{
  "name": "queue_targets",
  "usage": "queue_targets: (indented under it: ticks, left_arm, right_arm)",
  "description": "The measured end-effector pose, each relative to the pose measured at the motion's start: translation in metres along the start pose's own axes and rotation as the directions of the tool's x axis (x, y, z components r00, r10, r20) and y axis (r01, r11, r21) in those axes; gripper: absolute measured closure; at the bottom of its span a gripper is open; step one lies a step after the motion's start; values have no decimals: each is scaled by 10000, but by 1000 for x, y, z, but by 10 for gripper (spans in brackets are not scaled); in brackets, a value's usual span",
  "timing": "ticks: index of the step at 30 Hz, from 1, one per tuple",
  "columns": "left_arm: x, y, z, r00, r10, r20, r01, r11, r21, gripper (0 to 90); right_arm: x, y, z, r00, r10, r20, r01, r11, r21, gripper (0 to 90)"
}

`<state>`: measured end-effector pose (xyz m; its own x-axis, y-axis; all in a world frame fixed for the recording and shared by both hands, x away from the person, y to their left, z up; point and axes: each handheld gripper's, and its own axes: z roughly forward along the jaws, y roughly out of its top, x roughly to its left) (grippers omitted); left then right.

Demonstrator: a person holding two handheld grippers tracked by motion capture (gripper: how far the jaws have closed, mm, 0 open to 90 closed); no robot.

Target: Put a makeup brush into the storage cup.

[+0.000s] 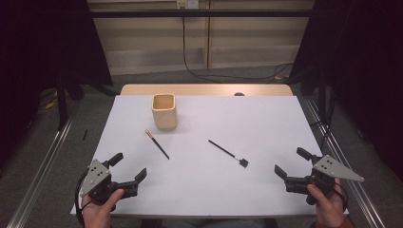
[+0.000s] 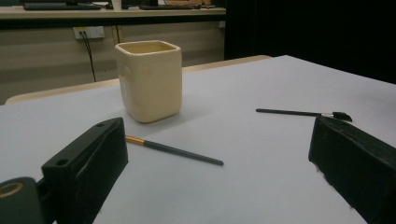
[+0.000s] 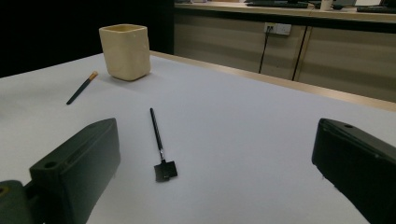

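A wide white rectangular table (image 1: 266,123) with a pale wooden strip along its far edge carries everything here. On its far left part stands a cream-coloured, square-sided ceramic cup (image 1: 164,111), upright and open at the top (its inside cannot be seen from the gripper views). At the near left corner a hand holds the left gripper (image 1: 129,167), black with a grey three-cornered plate on top; its jaws stand wide apart with nothing between them, pointing toward the middle of the table. At the near right corner the other hand holds the right gripper (image 1: 292,163) in the same way, jaws likewise spread and empty, aimed inward. Between the cup and the left gripper lies a thin dark brush with a gold ferrule and a pale tip (image 1: 157,144), flat on the table, its tip just beside the cup but apart from it. Nearer the right gripper lies a slim black brush with a small flat square black head (image 1: 228,153), also flat, well apart from the first brush and from both grippers.
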<state>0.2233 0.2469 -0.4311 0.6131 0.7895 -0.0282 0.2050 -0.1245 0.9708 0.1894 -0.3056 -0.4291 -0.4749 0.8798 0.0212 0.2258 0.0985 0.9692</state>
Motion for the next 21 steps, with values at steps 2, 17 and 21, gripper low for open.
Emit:
queue_targets:
  ticks: [2, 17, 21]
  left_arm:
    - [0, 0, -1, 10000, -55, -3, 55, 10000, -5, 44]
    - [-3, 0, 0, 9998, -168, 77, 166, 9995, 263, 55]
    - [-3, 2, 0, 9998, -116, 183, 111, 9996, 264, 52]
  right_arm:
    - [-1, 0, 0, 10000, 60, 53, -60, 10000, -9, 4]
    - [-1, -2, 5, 9995, 172, -266, -168, 9997, 151, 0]
    - [2, -1, 4, 9995, 95, -300, -91, 9999, 137, 0]
